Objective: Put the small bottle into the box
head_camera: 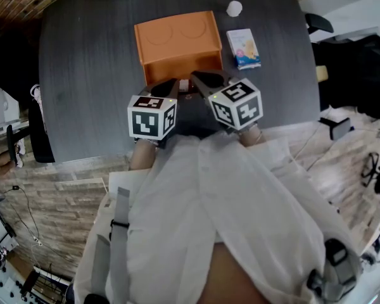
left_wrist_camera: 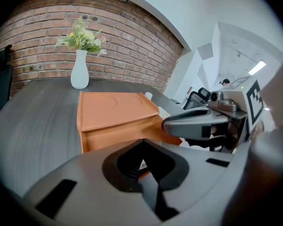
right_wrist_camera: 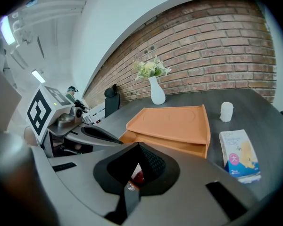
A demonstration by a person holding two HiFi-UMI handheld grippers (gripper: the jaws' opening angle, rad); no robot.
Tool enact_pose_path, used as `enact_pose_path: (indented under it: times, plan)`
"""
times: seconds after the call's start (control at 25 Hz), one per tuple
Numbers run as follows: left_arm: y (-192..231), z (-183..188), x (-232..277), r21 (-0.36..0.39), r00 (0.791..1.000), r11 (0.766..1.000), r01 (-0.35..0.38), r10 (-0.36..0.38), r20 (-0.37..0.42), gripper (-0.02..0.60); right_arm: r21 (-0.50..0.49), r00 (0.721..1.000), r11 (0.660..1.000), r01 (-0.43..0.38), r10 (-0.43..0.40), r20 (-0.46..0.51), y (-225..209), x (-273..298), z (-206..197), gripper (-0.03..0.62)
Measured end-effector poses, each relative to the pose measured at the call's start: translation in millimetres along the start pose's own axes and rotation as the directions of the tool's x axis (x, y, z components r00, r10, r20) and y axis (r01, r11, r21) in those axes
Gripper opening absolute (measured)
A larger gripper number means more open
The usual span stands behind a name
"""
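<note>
Head view: left claw and right claw, both clenched empty, face the orange box, the upright small bottle on the worktop beyond its far right corner; left gripper view half-hides it behind the box; right gripper view shows it ahead-right, nearer that claw.

No legible words or numbers.

Small carton: a pink round mark with a white figure and lines of blue print, all too small to read.

Left marker cube on the left gripper and right marker cube on the right gripper: black-and-white square code patterns, with no letters or numerals.
</note>
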State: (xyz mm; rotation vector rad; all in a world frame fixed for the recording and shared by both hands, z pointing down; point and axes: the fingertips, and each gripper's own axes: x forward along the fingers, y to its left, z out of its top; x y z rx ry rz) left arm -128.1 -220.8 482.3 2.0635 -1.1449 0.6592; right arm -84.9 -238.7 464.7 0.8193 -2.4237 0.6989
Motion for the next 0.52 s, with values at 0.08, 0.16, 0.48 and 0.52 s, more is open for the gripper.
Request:
enact_pose_path:
  times: [0.08,0.16,0.48,0.52]
  plan:
    - [0.5,0.6,-0.2,0.001,1.0,1.0,-0.001,0.001,0.0,0.003,-0.007,1.0,1.0,-0.002,0.002,0.0,0.5,0.0,1.0,0.003]
    - [1.0,1.1,0.1,0.002,1.0,1.0,-0.003,0.003,0.002,0.003,-0.017,1.0,1.0,-0.001,0.001,-0.004,0.3,0.1,0.5,0.003]
    - [3.1,1.8,-1.4,0.004,1.0,1.0,-0.004,0.004,0.001,0.003,0.009,1.0,1.0,-0.009,0.009,-0.003,-0.7,0.9,-0.4,0.003]
    - [3.4,2.0,-2.1,0.004,1.0,1.0,-0.004,0.004,0.0,0.003,0.012,1.0,1.0,-0.01,0.01,-0.003,-0.4,1.2,-0.1,0.003]
